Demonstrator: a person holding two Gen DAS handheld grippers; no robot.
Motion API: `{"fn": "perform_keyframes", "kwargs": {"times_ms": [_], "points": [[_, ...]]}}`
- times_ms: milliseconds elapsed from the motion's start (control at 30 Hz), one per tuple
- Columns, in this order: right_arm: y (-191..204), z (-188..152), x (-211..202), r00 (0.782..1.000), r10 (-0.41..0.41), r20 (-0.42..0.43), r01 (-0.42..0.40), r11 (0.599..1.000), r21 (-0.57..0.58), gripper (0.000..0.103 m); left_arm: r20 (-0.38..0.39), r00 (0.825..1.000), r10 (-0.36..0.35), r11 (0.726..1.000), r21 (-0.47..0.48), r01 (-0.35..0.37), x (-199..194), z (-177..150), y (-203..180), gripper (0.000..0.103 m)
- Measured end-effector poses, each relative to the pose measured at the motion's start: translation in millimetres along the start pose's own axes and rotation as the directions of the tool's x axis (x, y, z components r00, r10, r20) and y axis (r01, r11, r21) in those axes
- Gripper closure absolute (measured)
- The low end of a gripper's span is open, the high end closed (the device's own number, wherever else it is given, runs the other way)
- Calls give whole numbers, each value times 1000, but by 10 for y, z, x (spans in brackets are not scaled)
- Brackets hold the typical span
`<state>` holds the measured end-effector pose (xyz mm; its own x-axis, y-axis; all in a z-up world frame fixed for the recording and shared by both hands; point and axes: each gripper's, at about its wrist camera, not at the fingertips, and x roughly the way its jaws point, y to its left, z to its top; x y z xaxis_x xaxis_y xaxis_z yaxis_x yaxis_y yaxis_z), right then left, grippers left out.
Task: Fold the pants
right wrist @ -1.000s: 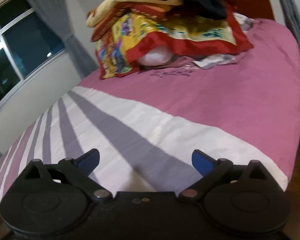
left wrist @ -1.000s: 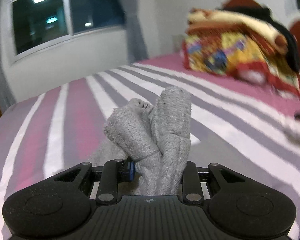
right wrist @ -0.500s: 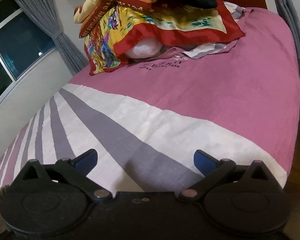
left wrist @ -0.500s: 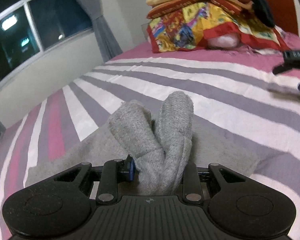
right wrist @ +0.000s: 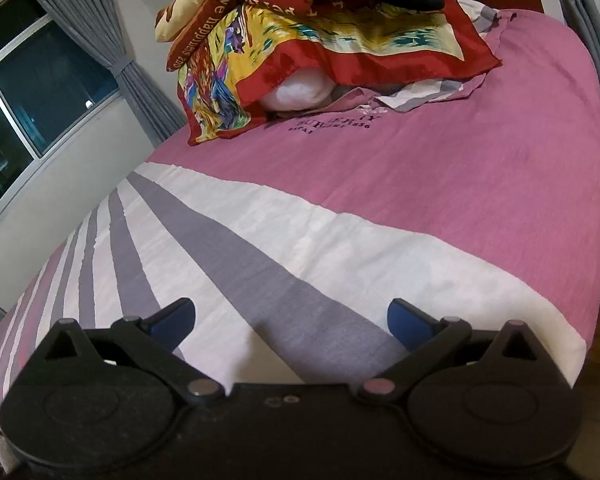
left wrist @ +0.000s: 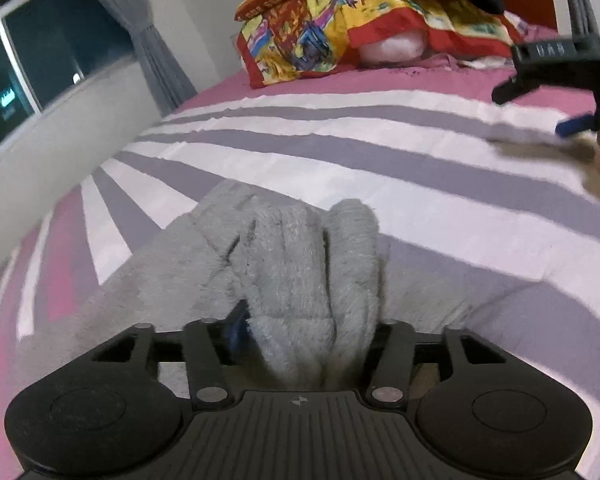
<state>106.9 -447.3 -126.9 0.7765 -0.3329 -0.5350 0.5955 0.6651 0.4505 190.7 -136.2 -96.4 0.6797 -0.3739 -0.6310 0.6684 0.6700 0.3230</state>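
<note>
- grey fleecy pants (left wrist: 300, 264) lie on a bed (left wrist: 380, 152) covered in pink, white and grey stripes, close in front of the left camera.
- left tongs (left wrist: 304, 332) are clenched on a bunched, doubled-over end of the pants; the fabric stands up between the fingers in two rounded lobes.
- rest of the pants spreads flat on the bed beneath and to both sides of the held bunch.
- right tongs (right wrist: 292, 316) are released, fingers spread wide, holding nothing, and hover over a bare part of the bed; in the left view they show at the far right, well apart from the pants.
- colourful heap of bedding (right wrist: 312, 40) sits at the far end of the bed, and a dark window (left wrist: 40, 48) shows on the left wall.
- likely step: laying the lifted end over the flat part to make a fold. doing it well probably means keeping the grip firm, lowering the edge squarely so the layers line up, and using the free tongs to smooth or pin the cloth.
- long axis of the pants seems to run roughly left to right across the left view, but their full outline is hidden by the tongs, so which end points where cannot be told.
</note>
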Motion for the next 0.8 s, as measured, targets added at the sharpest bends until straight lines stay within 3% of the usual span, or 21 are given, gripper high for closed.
{"fn": "perform_keyframes", "kwargs": {"times_ms": [33,100,133,300,400,467,533,600,667,700,800], "points": [[2,-3,-3,1000,0,1,0,1000,0,1,4,999,-35,999,-26,35,-23,19,28,31],[1,-2,-5,1000,1,-2,-1,1000,-1,1,31,993,-114,992,-57,116,-90,73,66,15],[1,-2,-10,1000,3,-4,-3,1000,-1,1,54,991,-122,990,-70,126,-145,109,85,13],[-30,1,-110,1000,24,18,-24,1000,4,1,116,993,2,988,-154,16,-448,43,354,13],[-40,2,-215,998,57,36,-57,998,2,1,105,984,147,951,-288,-111,-736,-323,723,13],[-14,-9,-303,996,73,57,-72,997,-20,1,73,963,260,888,-409,-209,-977,-720,1010,13],[27,-31,-397,993,92,72,-88,995,-53,1,-12,933,360,792,-524,-313,-1209,-1184,1323,13],[61,-60,-482,985,156,69,-151,986,-76,1,-75,923,377,705,-623,-338,-1418,-1644,1552,13],[116,-87,-544,971,234,53,-227,968,-109,1,-91,923,374,662,-672,-334,-1602,-2006,1598,13],[161,-111,-572,958,284,30,-278,951,-136,1,-93,925,369,665,-669,-332,-1649,-2115,1569,13],[336,-194,-648,942,335,-9,-329,920,-214,1,-101,937,334,720,-615,-323,-1620,-2288,1386,13]]}}
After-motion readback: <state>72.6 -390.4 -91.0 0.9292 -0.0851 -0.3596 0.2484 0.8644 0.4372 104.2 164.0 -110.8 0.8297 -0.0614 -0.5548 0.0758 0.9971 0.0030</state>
